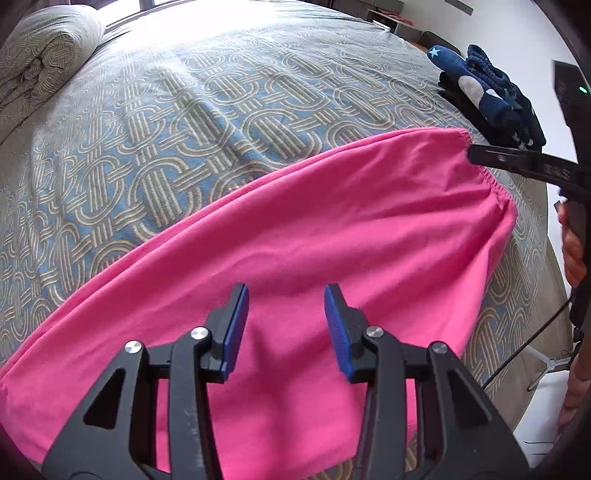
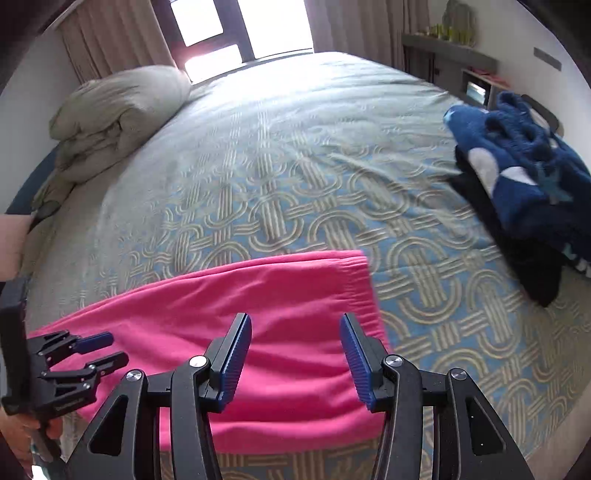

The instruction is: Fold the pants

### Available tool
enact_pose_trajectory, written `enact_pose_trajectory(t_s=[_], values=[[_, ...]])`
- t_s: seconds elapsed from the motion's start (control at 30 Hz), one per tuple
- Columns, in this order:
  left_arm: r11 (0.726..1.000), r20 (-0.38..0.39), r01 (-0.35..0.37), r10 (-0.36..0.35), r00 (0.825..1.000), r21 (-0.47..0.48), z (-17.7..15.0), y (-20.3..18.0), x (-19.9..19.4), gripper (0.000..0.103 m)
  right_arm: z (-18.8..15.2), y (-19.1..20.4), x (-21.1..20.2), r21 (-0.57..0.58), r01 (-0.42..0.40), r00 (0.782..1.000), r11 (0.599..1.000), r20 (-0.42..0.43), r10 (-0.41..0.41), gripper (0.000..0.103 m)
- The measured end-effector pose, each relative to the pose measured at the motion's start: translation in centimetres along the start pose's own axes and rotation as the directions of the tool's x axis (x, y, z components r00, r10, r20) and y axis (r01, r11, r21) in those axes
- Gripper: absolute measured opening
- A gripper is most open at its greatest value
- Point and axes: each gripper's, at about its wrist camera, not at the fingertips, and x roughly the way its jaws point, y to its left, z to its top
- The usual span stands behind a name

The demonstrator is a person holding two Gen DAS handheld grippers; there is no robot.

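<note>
On the patterned bedspread [image 2: 295,155], pink pants [image 1: 295,229] beneath both parted jaws.

I'm in a home bedroom: a wide bed [image 2: 295,155], rolled duvet [image 2: 118,118] far left, curtained window [image 2: 240,29] beyond.

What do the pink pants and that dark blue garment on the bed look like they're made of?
The pink pants look like a soft matte knit, perhaps cotton jersey: smooth, with a gathered elastic edge. The dark blue garment looks like plush fleece, fuzzy and thick, with pale shapes.
</note>
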Motion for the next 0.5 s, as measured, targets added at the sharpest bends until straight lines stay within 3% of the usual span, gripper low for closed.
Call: enact_pose_trajectory(t_s=[0.07, 0.1, 0.13, 0.17, 0.33, 0.43, 0.5], values=[[1.0, 0.004, -0.011, 0.011, 1.0, 0.005, -0.3, 0.2, -0.3, 0.044, 1.3, -0.2, 3.3, 0.033, 0.075, 0.996, 0.997, -0.058, -0.073, 0.047], [1.0, 0.006, -0.017, 0.017, 1.0, 0.002, -0.4, 0.5, -0.5, 0.044, 1.9, -0.6, 4.9, 0.027, 0.153, 0.986, 0.988, -0.068, -0.151, 0.04], [1.0, 0.012, -0.024, 0.024, 1.0, -0.006, -0.6, 1.1, -1.0, 0.044, 2.4, -1.1, 6.1, 0.011, 0.254, 0.966, 0.967, -0.052, -0.254, 0.04], [0.999, 0.021, -0.029, 0.03, 0.999, -0.021, -0.9, 1.8, -1.5, 0.044, 2.7, -1.7, 6.9, 0.0, 0.334, 0.942, 0.943, -0.038, -0.334, 0.05], [0.983, 0.064, -0.045, 0.058, 0.996, -0.18, -4.4, 8.0, -4.5, 0.048, 0.4, -2.9, 3.1, 0.147, 0.192, 0.981, 0.97, -0.001, -0.194, 0.05], [0.962, 0.066, -0.098, 0.118, 0.991, -0.256, -7.6, 11.6, -6.2, 0.049, -3.0, -0.6, -1.5, 0.109, -0.006, 0.998, 0.994, 0.061, -0.001, 0.052], [0.943, 0.062, -0.131, 0.157, 0.986, -0.304, -9.7, 13.7, -7.4, 0.05, -5.2, 2.1, -3.1, 0.05, -0.132, 0.99, 0.99, 0.057, 0.129, 0.052]])
